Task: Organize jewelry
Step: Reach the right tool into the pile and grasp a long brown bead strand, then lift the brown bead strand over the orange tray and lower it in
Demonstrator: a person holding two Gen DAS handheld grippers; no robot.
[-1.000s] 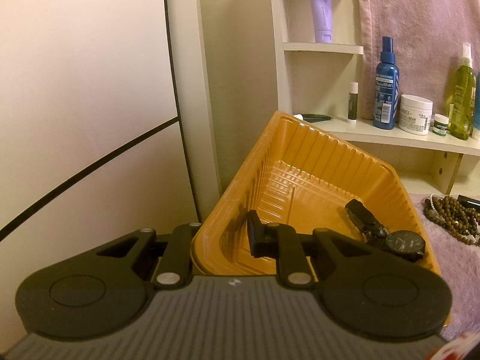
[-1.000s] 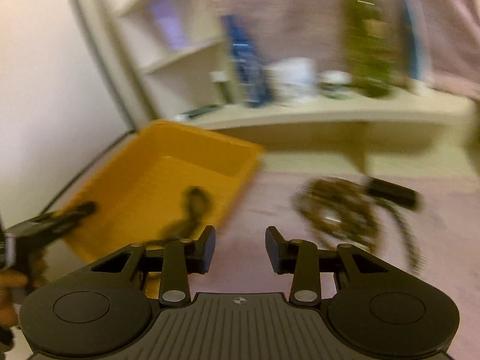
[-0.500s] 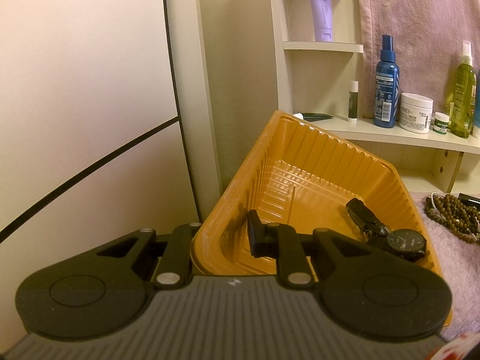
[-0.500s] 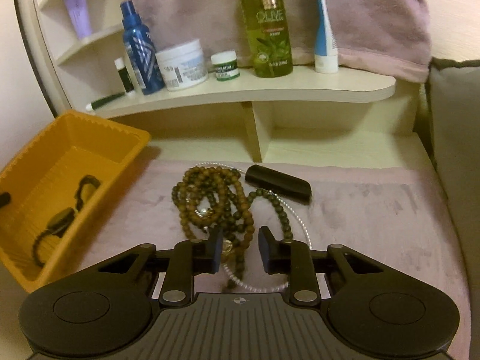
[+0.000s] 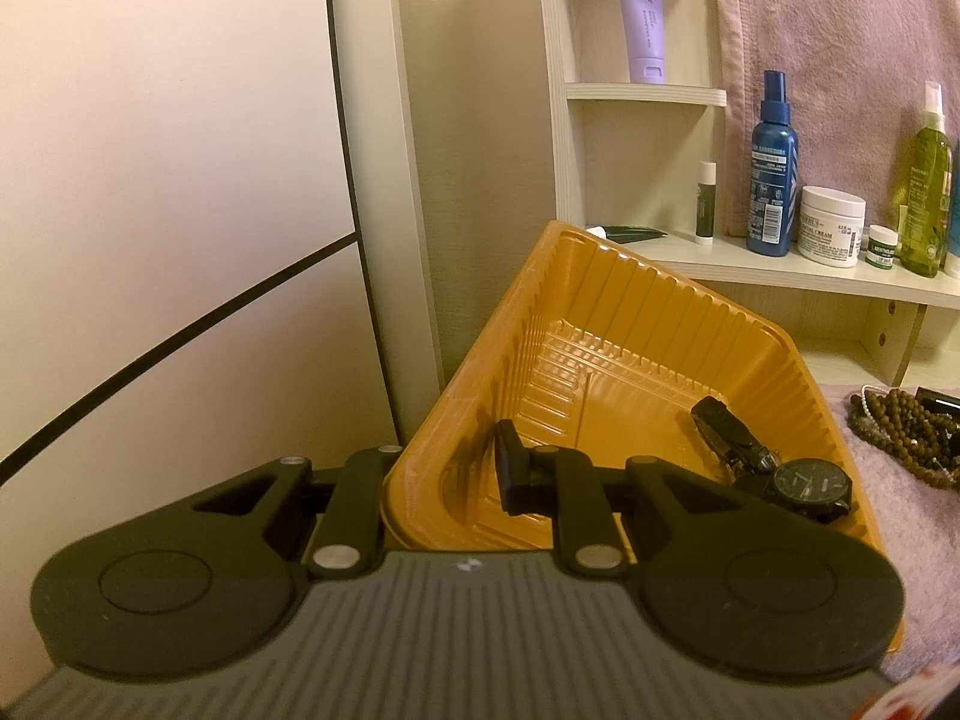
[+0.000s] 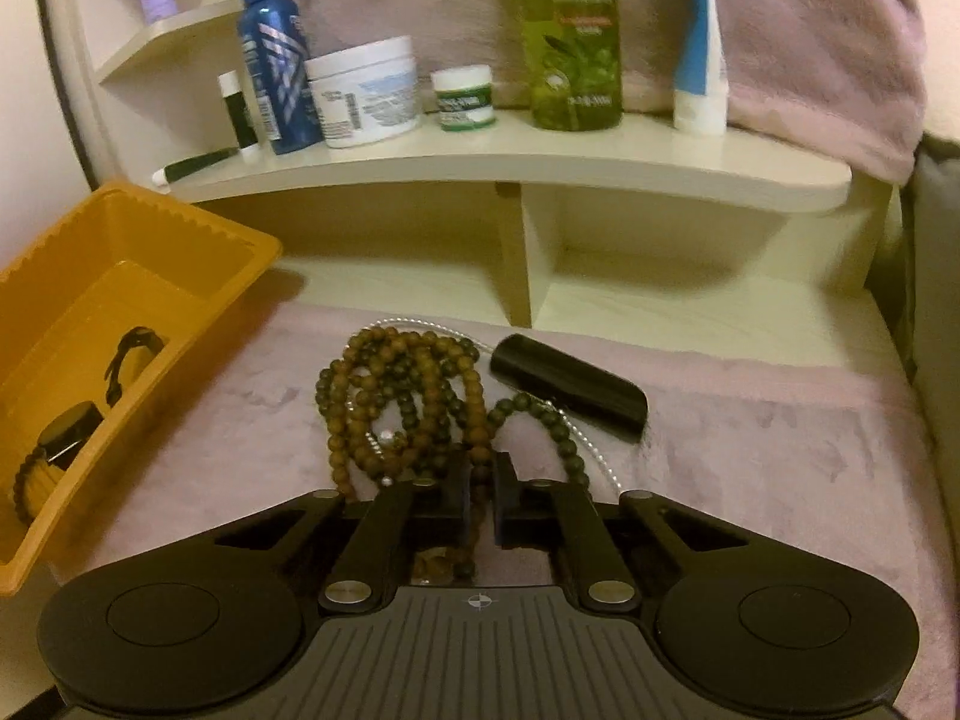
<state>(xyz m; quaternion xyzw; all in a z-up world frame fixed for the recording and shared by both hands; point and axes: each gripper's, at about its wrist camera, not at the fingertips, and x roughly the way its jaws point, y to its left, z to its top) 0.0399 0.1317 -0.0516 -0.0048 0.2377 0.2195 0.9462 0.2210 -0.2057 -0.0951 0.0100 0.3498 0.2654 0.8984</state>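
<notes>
Bare cloth (image 6: pixel 780 450) lies open right of the beads (image 6: pixel 414 396) and case (image 6: pixel 570 387). The tray (image 6: pixel 180 354) blocks the left; its far half is bare, with a watch (image 5: pixel 807 483) near. The shelf (image 6: pixel 510 171) overhangs behind.

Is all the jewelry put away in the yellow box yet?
Not yet. The watch already lies in the yellow box, whose wall the left tool grips. The right tool is nearly shut around the brown beads. The thin pearl string still lies on the cloth.
</notes>
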